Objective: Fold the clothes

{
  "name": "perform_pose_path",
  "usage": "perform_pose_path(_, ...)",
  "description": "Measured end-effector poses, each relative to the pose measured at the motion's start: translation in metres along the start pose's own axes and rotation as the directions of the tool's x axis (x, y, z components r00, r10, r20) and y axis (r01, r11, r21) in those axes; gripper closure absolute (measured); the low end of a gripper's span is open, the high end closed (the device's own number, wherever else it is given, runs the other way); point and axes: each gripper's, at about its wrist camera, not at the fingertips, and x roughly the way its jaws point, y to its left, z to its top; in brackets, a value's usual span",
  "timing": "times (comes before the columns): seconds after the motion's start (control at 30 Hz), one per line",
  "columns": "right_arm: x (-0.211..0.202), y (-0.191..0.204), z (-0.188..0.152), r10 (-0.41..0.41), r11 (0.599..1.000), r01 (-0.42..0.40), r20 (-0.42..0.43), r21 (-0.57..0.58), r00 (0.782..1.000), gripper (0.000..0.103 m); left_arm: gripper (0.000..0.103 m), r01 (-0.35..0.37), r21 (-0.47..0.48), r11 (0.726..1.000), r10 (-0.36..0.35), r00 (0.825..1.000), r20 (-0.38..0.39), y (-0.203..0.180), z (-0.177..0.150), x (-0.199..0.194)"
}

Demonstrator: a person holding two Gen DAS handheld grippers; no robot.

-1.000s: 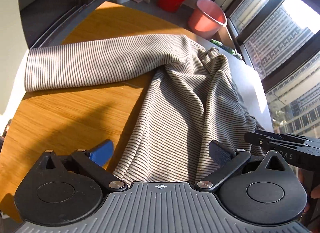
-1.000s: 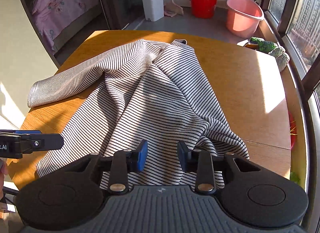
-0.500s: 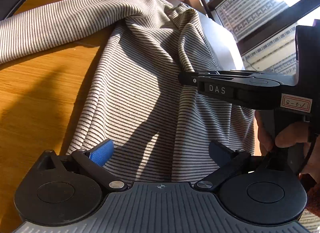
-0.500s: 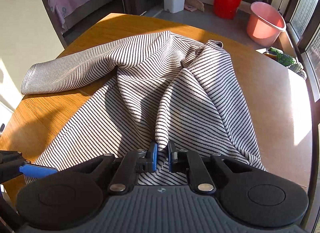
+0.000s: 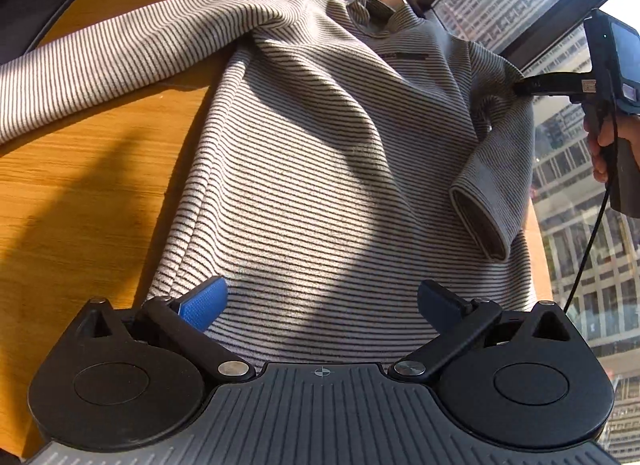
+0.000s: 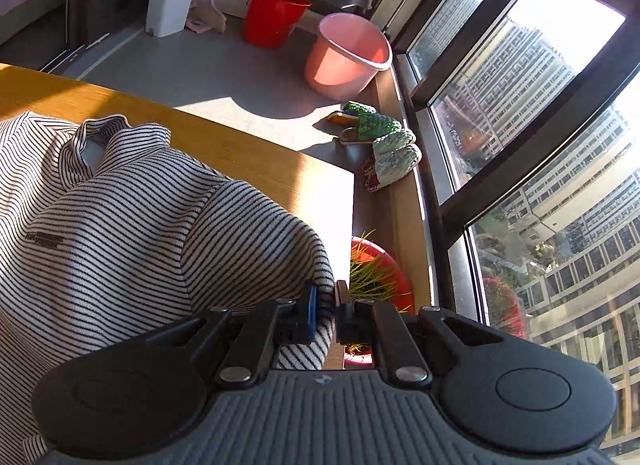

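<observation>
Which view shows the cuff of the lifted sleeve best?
The left wrist view: the cuff hangs open-ended and whole below the right gripper, over the striped shirt. The right wrist view shows only the pinched fold, no cuff.

Both wrist views close over sweater (image 5: 320,169)

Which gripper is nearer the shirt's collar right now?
Right. The right gripper is shut on the striped shirt at the shoulder/sleeve, beside the collar. The left gripper is open over the hem, at the opposite end.
</observation>
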Motion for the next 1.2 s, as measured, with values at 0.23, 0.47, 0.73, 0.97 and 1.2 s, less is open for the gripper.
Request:
perform_pose_path(0.23, -0.044, 0.010, 0.007, 0.063, 0.997, -0.069, 0.170, 0.032, 0.983, 0.083, 0.000, 0.022, 0.025, 0.999, -0.025, 0.992, 0.125, -0.010, 0.038, -0.022)
perform_pose_path(0.47, -0.034, 0.053, -0.027, 0.444, 0.891, -0.436, -0.037, 0.129, 0.895, 0.082, 0.000, 0.019, 0.084, 0.996, -0.039, 0.970, 0.238, -0.017, 0.133, 0.002)
perform_pose_path(0.73, -0.056, 0.110, -0.084, 0.542, 0.833, -0.547, -0.080, -0.077, 0.837, 0.048, 0.001, -0.229, 0.028, 0.973, 0.217, 0.951, 0.220, 0.019, 0.201, 0.065)
perform_pose_path(0.97, -0.048, 0.085, -0.073, 0.603, 0.797, -0.604, -0.084, 0.008, 0.794, 0.065, 0.001, -0.331, -0.104, 0.938, 0.347, 0.901, 0.262, 0.055, 0.225, 0.033)
perform_pose_path(1.2, -0.029, 0.048, 0.019, 0.542, 0.839, -0.544, 0.087, 0.002, 0.836, 0.084, 0.000, -0.051, 0.047, 0.998, 0.042, 0.984, 0.175, 0.010, 0.129, 0.004)
